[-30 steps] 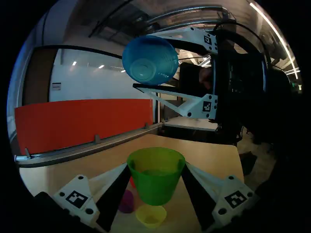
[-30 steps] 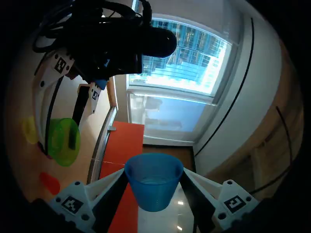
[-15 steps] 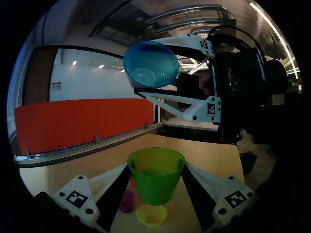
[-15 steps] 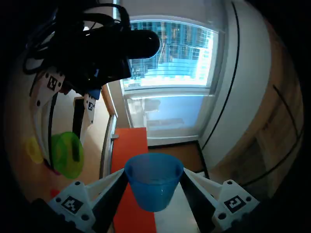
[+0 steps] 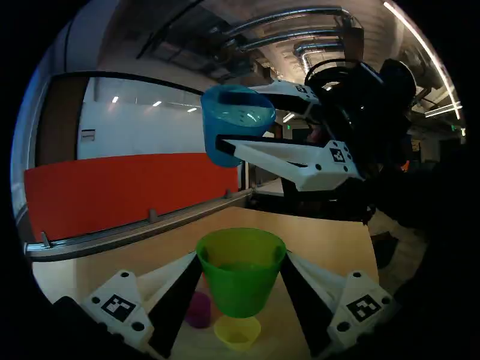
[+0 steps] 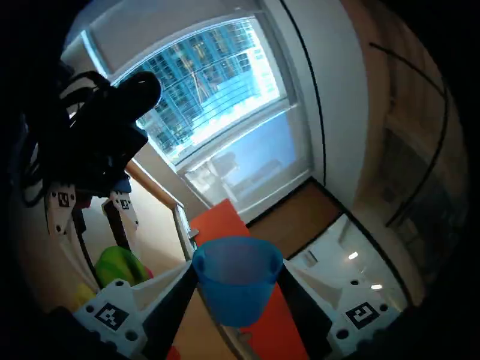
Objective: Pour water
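Above the green cup [image 5: 241, 276], the blue cup [image 5: 231, 123] has swung back nearly upright — right gripper [image 6: 237, 270] clamps it, left gripper [image 5: 240, 261] clamps green.

One each of green cup [image 5: 241, 277], blue cup [image 5: 231, 120], purple cup [image 5: 198, 309], yellow cup [image 5: 237, 333]; two hand-held grippers [image 5: 240, 259] [image 6: 237, 268].

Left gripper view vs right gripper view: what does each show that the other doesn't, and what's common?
Left gripper view adds the ceiling pipes overhead. Right gripper view adds the bright window with buildings outside. Shared: the green cup gripped by the left claw, the blue cup gripped by the right claw, and the orange panel along the table's far edge.
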`<move>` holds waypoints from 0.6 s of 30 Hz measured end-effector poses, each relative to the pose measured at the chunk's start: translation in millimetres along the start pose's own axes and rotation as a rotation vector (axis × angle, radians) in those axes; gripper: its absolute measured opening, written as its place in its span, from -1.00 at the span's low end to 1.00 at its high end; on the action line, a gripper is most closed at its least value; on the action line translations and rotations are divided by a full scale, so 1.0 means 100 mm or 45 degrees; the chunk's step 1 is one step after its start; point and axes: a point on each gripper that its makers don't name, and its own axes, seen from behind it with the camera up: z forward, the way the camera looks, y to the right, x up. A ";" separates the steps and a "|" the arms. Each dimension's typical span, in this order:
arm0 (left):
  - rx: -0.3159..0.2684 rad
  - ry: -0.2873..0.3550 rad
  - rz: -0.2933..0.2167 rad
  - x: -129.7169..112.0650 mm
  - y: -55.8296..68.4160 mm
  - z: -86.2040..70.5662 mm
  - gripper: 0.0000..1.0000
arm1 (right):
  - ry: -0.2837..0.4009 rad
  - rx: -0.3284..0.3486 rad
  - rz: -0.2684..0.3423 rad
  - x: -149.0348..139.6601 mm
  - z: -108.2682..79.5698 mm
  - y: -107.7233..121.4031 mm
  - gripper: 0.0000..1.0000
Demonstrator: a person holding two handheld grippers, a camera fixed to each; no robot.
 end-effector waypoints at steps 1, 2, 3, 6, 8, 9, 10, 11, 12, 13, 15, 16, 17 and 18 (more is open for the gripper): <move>0.002 0.000 0.001 0.00 0.00 -0.01 0.72 | -0.006 0.006 0.050 -0.01 -0.01 -0.02 0.79; 0.004 -0.001 0.002 0.00 -0.01 -0.02 0.72 | -0.012 0.011 0.094 -0.02 -0.02 -0.04 0.79; 0.006 -0.001 0.003 0.01 -0.01 -0.02 0.72 | -0.019 0.016 0.138 -0.04 -0.03 -0.06 0.79; 0.016 -0.003 0.006 0.01 -0.04 -0.05 0.71 | -0.045 0.025 0.278 -0.08 -0.06 -0.12 0.79; 0.023 -0.003 0.007 0.00 -0.06 -0.07 0.72 | -0.049 0.042 0.381 -0.07 -0.09 -0.18 0.79; 0.026 -0.004 0.007 0.00 -0.07 -0.08 0.72 | -0.049 0.051 0.430 -0.07 -0.10 -0.20 0.79; 0.030 -0.005 0.006 -0.01 -0.09 -0.10 0.72 | -0.047 0.063 0.484 -0.07 -0.11 -0.22 0.79; 0.034 -0.006 0.005 -0.01 -0.10 -0.11 0.72 | -0.045 0.073 0.533 -0.07 -0.12 -0.23 0.79; 0.038 -0.008 0.004 -0.01 -0.11 -0.12 0.71 | -0.044 0.082 0.578 -0.07 -0.13 -0.25 0.79; 0.042 -0.010 0.004 -0.02 -0.13 -0.13 0.72 | -0.044 0.091 0.623 -0.09 -0.14 -0.25 0.79; 0.050 -0.013 0.004 -0.03 -0.16 -0.15 0.72 | -0.046 0.106 0.700 -0.11 -0.16 -0.26 0.79; 0.056 -0.015 0.004 -0.03 -0.18 -0.17 0.72 | -0.050 0.114 0.734 -0.14 -0.17 -0.27 0.79; 0.060 -0.017 0.005 -0.03 -0.20 -0.18 0.72 | -0.054 0.121 0.765 -0.16 -0.18 -0.27 0.79; 0.065 -0.018 0.006 -0.03 -0.21 -0.19 0.72 | -0.057 0.128 0.792 -0.18 -0.18 -0.28 0.79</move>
